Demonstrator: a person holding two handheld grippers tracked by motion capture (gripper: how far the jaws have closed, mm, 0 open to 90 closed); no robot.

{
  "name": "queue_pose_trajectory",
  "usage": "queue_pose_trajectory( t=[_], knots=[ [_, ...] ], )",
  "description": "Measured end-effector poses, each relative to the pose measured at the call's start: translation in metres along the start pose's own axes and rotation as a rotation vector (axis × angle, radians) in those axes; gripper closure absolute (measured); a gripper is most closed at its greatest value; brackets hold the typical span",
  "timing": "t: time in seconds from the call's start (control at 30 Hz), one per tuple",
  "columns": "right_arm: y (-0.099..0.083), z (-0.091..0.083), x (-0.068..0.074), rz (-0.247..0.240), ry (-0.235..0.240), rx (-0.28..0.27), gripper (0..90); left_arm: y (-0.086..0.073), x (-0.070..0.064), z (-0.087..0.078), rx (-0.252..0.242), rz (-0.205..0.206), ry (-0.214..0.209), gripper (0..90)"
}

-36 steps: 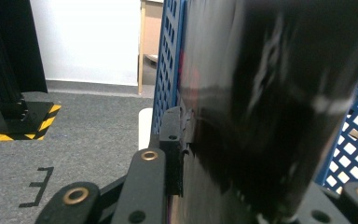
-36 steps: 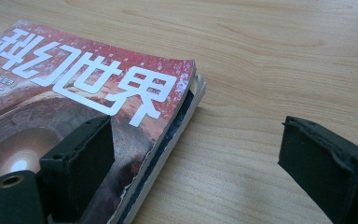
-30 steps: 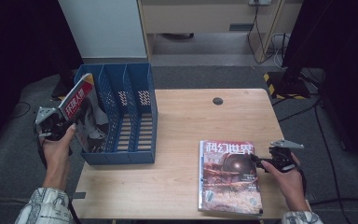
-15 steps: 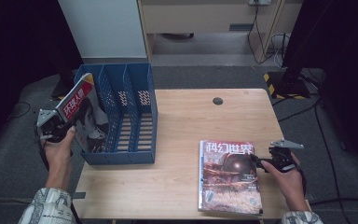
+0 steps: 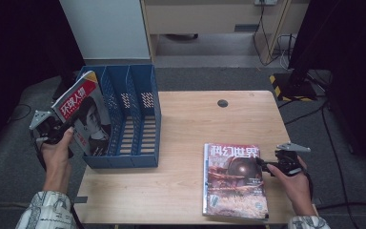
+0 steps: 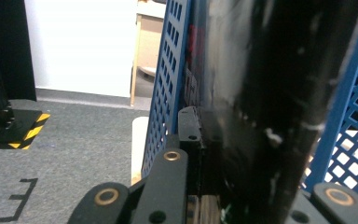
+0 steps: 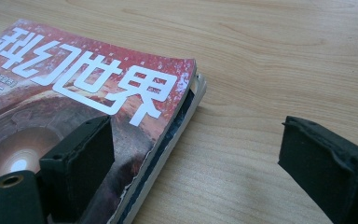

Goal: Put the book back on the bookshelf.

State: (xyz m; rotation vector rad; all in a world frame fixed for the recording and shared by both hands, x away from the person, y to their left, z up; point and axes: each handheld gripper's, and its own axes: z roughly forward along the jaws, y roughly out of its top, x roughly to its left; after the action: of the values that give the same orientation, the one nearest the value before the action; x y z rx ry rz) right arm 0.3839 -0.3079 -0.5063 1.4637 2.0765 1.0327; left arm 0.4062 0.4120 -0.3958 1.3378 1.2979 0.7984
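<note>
The left claw [image 5: 69, 130], at the left of the high view, is clamped on the lower edge of a glossy magazine [image 5: 83, 114] with a red title band and a portrait cover, held tilted over the leftmost slot of a blue perforated plastic file rack [image 5: 138, 119]; in the left gripper view its black jaws press a dark, shiny sheet against the rack's lattice wall. The left hand [image 5: 57, 152] grips from below, forearm rising from the bottom left of the frame. At the lower right, the right claw [image 5: 263, 165] stands wide apart and empty, one padded jaw over the corner of a thick red science-fiction magazine [image 5: 233, 179] lying flat on the pale wood-grain desk [image 5: 186, 119], the other jaw over bare wood beside its ragged page edge. Open desk lies between rack and magazine.
</note>
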Motion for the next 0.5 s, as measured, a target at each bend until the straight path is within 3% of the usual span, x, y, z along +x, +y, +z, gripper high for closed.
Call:
queue_pose_trajectory(
  t=[0.5],
  knots=[
    [-0.0001,0.0003,-0.0004,0.003,-0.003,-0.002,10.4,0.0071,-0.0070,0.0058,-0.036,-0.003,-0.023,86.2]
  ],
)
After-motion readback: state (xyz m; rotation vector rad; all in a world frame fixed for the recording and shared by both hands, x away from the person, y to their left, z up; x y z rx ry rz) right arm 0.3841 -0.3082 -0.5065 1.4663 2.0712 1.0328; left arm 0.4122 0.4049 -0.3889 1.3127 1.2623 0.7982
